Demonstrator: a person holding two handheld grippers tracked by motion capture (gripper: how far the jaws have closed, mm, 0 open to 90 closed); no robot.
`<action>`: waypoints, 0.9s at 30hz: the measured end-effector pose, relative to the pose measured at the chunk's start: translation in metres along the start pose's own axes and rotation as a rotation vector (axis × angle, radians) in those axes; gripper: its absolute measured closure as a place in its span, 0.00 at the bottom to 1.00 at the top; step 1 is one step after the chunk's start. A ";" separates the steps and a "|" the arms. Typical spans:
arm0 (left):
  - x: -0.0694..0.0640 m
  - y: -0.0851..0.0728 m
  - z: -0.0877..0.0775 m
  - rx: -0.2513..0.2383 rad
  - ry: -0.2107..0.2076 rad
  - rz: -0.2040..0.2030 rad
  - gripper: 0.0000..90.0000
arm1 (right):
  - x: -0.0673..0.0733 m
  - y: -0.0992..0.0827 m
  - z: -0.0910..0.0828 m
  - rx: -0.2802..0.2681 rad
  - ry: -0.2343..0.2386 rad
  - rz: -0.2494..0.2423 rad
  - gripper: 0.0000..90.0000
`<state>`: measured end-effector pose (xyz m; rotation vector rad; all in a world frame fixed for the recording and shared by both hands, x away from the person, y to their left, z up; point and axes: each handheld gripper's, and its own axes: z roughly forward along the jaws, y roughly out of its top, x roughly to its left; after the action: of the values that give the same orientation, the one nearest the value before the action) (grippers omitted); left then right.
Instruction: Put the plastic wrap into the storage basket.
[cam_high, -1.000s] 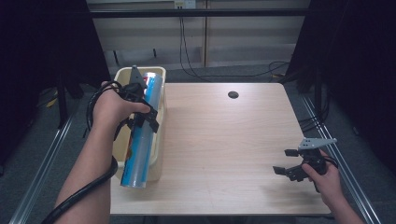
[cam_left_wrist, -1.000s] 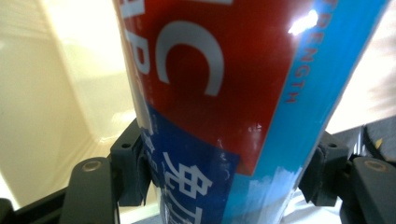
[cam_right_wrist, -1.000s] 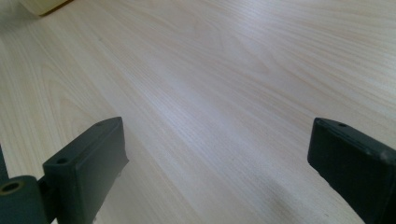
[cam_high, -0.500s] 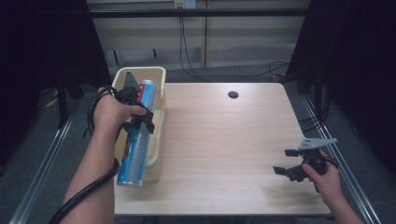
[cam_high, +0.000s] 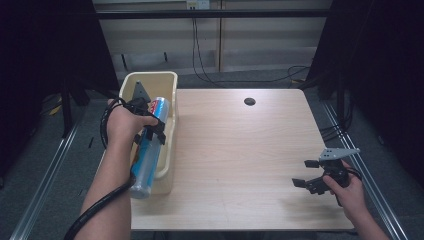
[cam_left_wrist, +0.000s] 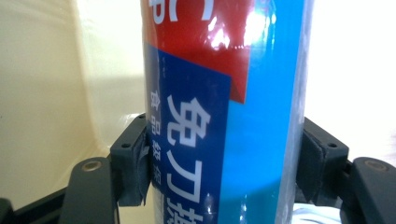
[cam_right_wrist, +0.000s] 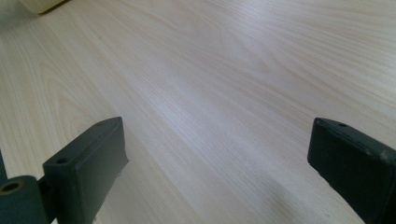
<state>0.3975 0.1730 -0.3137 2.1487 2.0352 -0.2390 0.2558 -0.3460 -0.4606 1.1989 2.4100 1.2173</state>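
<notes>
While clamped crosswise: blue roll (cam_left_wrist: 219, 116) between left claw (cam_left_wrist: 224, 158) pads.

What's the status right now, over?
Left gripper clamped on the blue roll, over the cream bin. Right gripper open, empty, low over the table. Nothing in the way.

Overhead light fell evenly on the table (cam_high: 240, 150), while its surroundings stayed dark. Glare flared on the roll (cam_left_wrist: 224, 116), whose close-up label looked soft.
</notes>
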 end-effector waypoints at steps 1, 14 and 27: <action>0.001 0.001 0.000 0.008 -0.002 -0.005 0.36 | 0.000 0.000 0.000 0.000 0.006 0.001 0.05; 0.007 0.009 0.020 0.042 0.009 -0.017 0.36 | 0.000 -0.001 0.002 0.016 0.009 -0.005 0.05; 0.012 0.015 0.033 0.071 0.016 -0.027 0.36 | 0.001 -0.001 0.004 0.022 0.008 -0.010 0.05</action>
<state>0.4127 0.1757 -0.3483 2.1724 2.0961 -0.3034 0.2570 -0.3433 -0.4638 1.1891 2.4381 1.1976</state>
